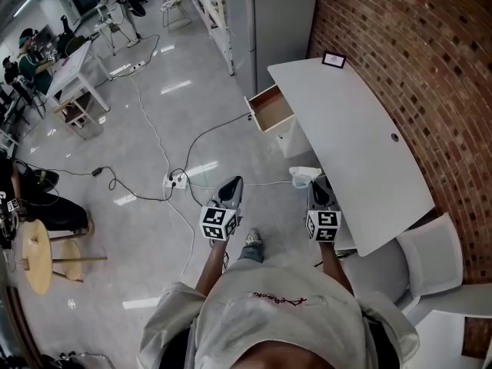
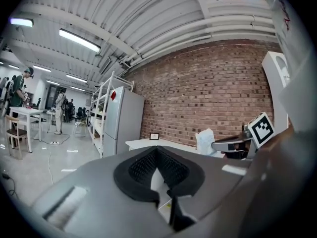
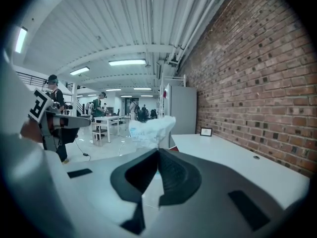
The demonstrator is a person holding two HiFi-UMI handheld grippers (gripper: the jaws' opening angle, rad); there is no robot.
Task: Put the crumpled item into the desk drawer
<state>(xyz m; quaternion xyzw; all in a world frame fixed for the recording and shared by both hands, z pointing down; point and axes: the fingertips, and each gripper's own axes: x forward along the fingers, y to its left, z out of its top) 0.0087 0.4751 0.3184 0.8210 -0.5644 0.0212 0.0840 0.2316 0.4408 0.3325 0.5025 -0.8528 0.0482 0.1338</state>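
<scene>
The crumpled item (image 3: 148,129) is pinched at the tips of the closed fingers of the right gripper (image 1: 316,180), and is held in the air just beside the counter's (image 1: 361,137) left edge. The open drawer (image 1: 270,108) is seen well ahead, projecting from that same edge over bare floor (image 1: 192,121). Both grippers are held nearly level, side by side. The left gripper (image 1: 234,183) is closed on nothing.

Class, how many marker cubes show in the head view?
2. One black-and-white marker cube is on the left gripper, the other on the right gripper, which holds the crumpled white item. None appears hidden.
</scene>
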